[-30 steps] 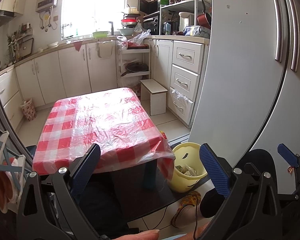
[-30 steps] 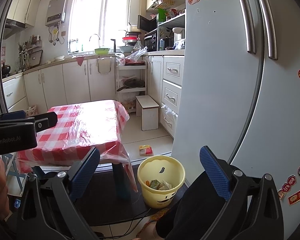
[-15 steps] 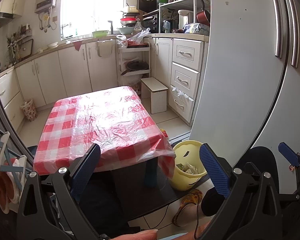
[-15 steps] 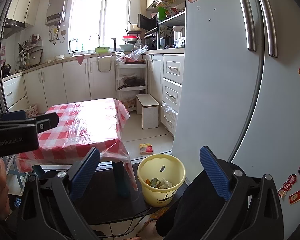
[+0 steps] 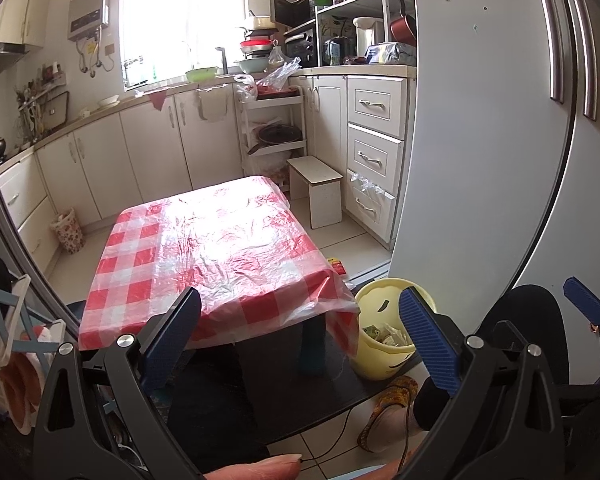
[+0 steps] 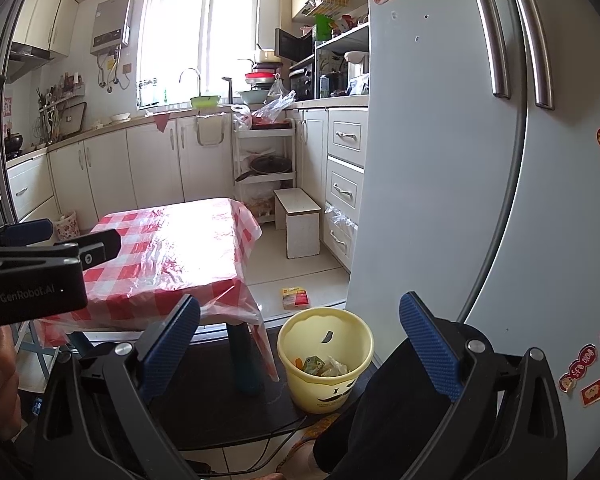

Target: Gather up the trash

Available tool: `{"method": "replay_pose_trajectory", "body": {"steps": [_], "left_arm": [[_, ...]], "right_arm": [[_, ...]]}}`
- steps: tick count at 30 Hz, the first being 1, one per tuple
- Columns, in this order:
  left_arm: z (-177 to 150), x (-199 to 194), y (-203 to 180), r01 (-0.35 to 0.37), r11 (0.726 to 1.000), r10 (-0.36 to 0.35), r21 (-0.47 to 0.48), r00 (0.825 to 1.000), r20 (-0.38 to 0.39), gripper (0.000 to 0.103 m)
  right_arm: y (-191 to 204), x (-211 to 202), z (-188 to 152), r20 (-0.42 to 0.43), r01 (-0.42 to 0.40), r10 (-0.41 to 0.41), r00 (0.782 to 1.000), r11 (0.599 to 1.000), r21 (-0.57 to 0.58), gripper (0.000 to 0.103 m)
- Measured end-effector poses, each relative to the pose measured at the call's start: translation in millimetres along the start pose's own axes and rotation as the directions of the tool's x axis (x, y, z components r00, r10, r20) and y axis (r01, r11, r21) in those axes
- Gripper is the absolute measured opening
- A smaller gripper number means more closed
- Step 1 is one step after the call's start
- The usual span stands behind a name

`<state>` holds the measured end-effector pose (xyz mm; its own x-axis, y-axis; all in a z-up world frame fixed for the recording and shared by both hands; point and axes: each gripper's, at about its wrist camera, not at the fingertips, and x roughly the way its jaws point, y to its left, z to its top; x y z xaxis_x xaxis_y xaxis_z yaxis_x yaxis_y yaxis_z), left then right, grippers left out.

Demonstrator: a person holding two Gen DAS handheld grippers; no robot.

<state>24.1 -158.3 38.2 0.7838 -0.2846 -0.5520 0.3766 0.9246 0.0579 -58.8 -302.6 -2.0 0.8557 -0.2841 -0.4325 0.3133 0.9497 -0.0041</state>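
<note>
A yellow trash bin [image 6: 325, 354] with several scraps inside stands on a dark mat beside the low table; it also shows in the left wrist view [image 5: 384, 344]. A yellow-and-red packet [image 6: 296, 298] lies on the tiled floor just beyond the bin, partly hidden by the table corner in the left wrist view [image 5: 337, 265]. My left gripper [image 5: 300, 338] is open and empty, held above the table's near edge. My right gripper [image 6: 300, 340] is open and empty, held above and in front of the bin.
A low table with a red-checked plastic cover [image 5: 216, 252] fills the middle. A grey fridge [image 6: 480, 160] stands close on the right. A white stool [image 6: 298, 222], white cabinets and a rack line the back. The person's dark-trousered leg [image 6: 384, 408] and slipper [image 5: 388, 412] are beside the bin.
Both grippers have shifted only slightly; the view has drifted a little. Both stay open and empty.
</note>
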Motion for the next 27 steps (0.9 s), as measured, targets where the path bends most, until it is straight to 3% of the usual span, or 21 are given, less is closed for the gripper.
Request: {"method": "replay_pose_trajectory", "body": {"steps": [6,10,12,18,23,27], "left_arm": [[0.8,0.1,-1.9,0.012,1.000,-0.012,-0.001,1.000,-0.005,0.095],[-2.3,3.7,9.6,0.096,0.993,-0.098,-0.065,0.995,-0.034,0.095],[-5.4,4.9,20.0,0.103,0.990,-0.107,-0.094,0.994,-0.033,0.095],[-8.1,9.7,45.4,-0.007,0.996,0.002,-0.095,0.999,-0.048,0.095],[-6.7,26.1,65.1,-0.099,0.991,0.090,-0.090,0.991,-0.100,0.095],[-4.7,34.3,74.4,-0.131,0.987,0.122,-0.089,0.987,-0.105,0.095]], "right_arm": [[0.7,-0.3,-0.2,-0.001,-0.002,0.002,1.000,1.000,-0.002,0.096],[3.3,2.1,0.1,-0.011,-0.016,0.016,1.000,1.000,-0.001,0.096],[6.3,4.7,1.6,-0.018,-0.031,0.031,0.999,1.000,-0.003,0.096],[29.8,16.3,-0.2,-0.062,-0.093,0.090,0.994,0.995,-0.040,0.096],[48.5,30.2,-5.8,-0.129,-0.144,0.133,0.983,0.986,-0.082,0.096],[56.1,41.0,-9.2,-0.171,-0.168,0.148,0.974,0.980,-0.109,0.096]]}}
